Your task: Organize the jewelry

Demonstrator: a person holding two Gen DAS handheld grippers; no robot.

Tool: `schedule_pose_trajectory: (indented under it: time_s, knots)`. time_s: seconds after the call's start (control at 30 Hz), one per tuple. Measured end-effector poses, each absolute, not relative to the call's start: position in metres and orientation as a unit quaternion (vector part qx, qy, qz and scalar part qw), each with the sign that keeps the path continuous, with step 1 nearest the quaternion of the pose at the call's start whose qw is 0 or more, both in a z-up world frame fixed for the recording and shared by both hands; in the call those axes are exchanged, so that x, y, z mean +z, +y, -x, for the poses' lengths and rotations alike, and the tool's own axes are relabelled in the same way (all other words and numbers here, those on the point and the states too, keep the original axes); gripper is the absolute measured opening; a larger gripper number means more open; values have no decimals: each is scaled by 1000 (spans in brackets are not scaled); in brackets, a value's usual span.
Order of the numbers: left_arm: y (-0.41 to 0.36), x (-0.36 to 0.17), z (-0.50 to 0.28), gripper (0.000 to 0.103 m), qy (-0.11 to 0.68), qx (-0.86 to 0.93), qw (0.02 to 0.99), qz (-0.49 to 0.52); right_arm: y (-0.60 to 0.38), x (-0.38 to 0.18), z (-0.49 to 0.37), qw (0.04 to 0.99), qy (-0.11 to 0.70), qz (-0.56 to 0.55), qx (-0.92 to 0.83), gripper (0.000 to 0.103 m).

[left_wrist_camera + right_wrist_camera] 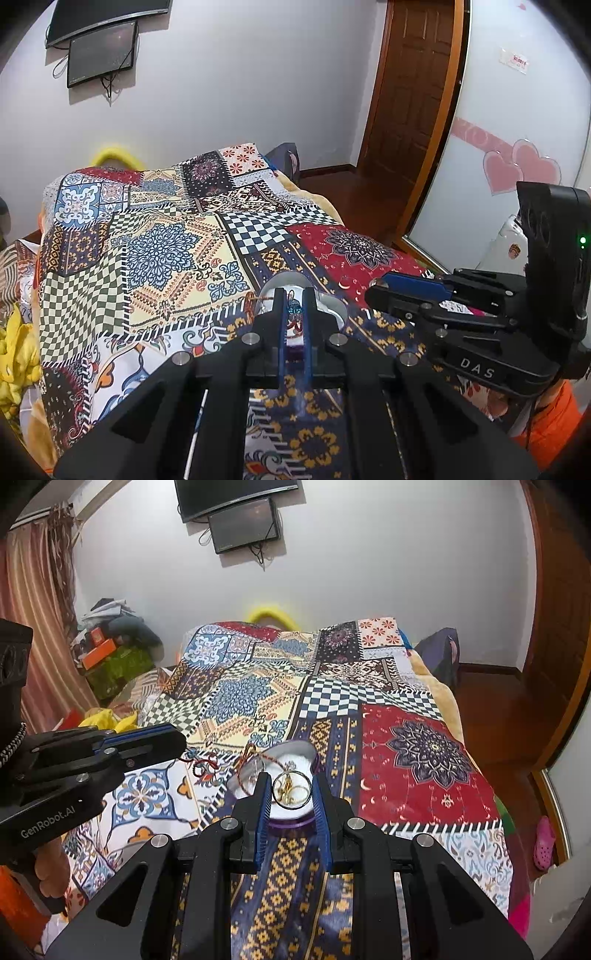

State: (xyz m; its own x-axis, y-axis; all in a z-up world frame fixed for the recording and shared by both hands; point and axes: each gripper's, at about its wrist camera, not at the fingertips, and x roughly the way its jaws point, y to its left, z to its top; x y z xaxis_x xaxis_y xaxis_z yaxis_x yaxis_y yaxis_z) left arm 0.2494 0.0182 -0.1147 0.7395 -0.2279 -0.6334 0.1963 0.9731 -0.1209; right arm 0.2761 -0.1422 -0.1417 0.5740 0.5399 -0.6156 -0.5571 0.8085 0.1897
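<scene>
An open round jewelry box (291, 764) with a white lining and purple rim sits on the patterned bedspread; it also shows in the left wrist view (332, 306). Inside lie a gold bangle (291, 788) and small gold pieces. A red string bracelet (247, 762) hangs over the box's left edge. My right gripper (291, 794) is open, its blue fingers either side of the bangle above the box. My left gripper (294, 310) is nearly closed on a small blue-green beaded piece (294, 309) at the box's left side.
The patchwork bedspread (406, 757) covers the bed. A wooden door (410, 92) and floor lie to the right. Clutter (110, 646) is piled by the curtain at the left. Two screens (240, 513) hang on the far wall.
</scene>
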Motion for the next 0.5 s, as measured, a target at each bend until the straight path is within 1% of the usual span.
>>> schedule_pose_trajectory:
  time_s: [0.2, 0.5]
  knots:
    - [19, -130, -264, 6, 356, -117, 926, 32, -136, -152, -287, 883, 353, 14, 311, 20]
    - [15, -159, -285, 6, 390, -117, 913, 28, -124, -173, -303, 864, 390, 28, 318, 20]
